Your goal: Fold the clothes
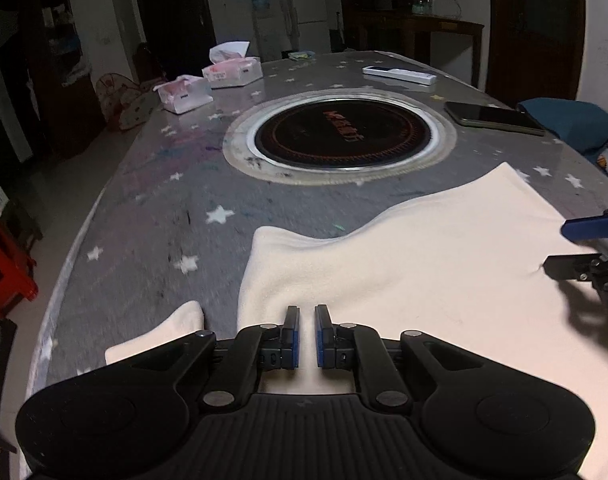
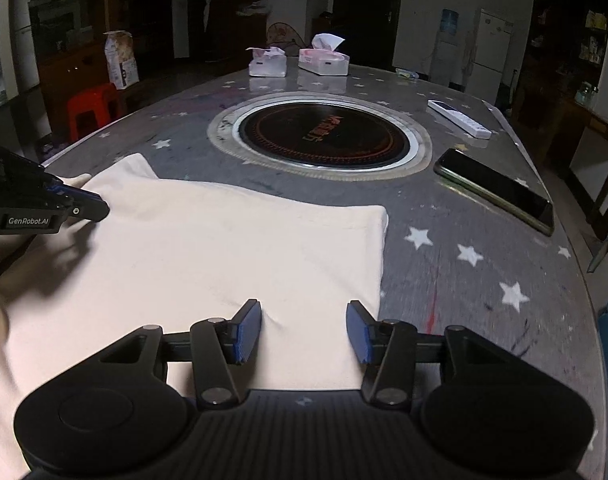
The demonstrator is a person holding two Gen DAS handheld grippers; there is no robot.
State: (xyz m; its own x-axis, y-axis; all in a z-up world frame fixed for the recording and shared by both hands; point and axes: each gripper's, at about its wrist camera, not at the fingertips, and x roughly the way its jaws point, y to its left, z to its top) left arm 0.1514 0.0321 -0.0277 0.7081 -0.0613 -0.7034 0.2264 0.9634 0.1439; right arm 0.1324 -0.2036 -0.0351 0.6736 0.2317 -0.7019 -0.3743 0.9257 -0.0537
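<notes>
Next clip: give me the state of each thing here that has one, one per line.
Cream garment: flat on the table, partly folded.
Left gripper: shut, over the garment.
Right gripper: open, garment beneath its fingers.
Phone: screen dark, lying flat.
Tissue box: open, a tissue sticking up.
Built-in cooktop: nothing on it.

- The left gripper (image 1: 307,316) was matte black, with blue pads on its fingers, round silver pivot screws and a ribbed base.
- The right gripper (image 2: 304,314) matched it.
- White "GenRobot.AI" lettering marked the left gripper's side.
</notes>
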